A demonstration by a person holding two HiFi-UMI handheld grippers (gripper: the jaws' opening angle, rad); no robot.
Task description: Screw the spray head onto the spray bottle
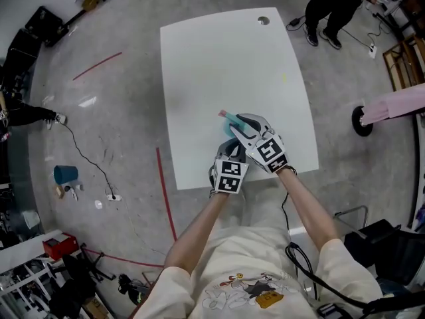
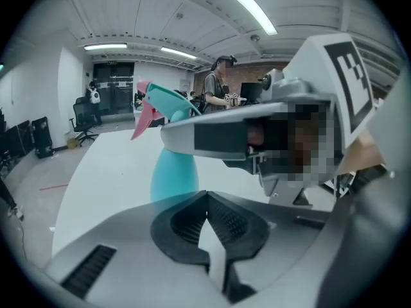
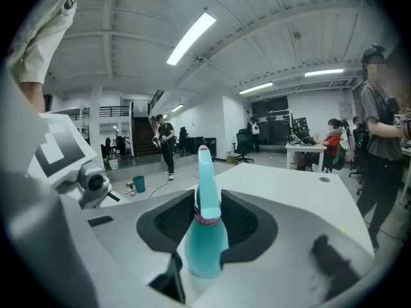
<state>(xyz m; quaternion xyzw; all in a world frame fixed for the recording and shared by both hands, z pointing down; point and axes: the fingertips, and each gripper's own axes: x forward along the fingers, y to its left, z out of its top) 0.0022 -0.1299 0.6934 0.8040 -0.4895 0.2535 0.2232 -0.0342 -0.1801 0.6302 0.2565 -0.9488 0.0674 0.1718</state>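
Spray bottle (image 3: 205,249) pinched in my right gripper (image 3: 207,204), over the white surface (image 1: 226,65) near its front edge.
My right fingers (image 3: 247,220) clamp the teal neck just under the spray head (image 2: 168,101), which sits on top of the bottle with its pink trigger showing. My left gripper (image 2: 207,201) hovers just beside the bottle's body, its fingers pressed together on nothing.

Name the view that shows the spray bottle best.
Right gripper view: the spray bottle sits centred, neck gripped in the right gripper jaws. Left gripper view shows its body and spray head, partly covered. Head view shows only a teal sliver.
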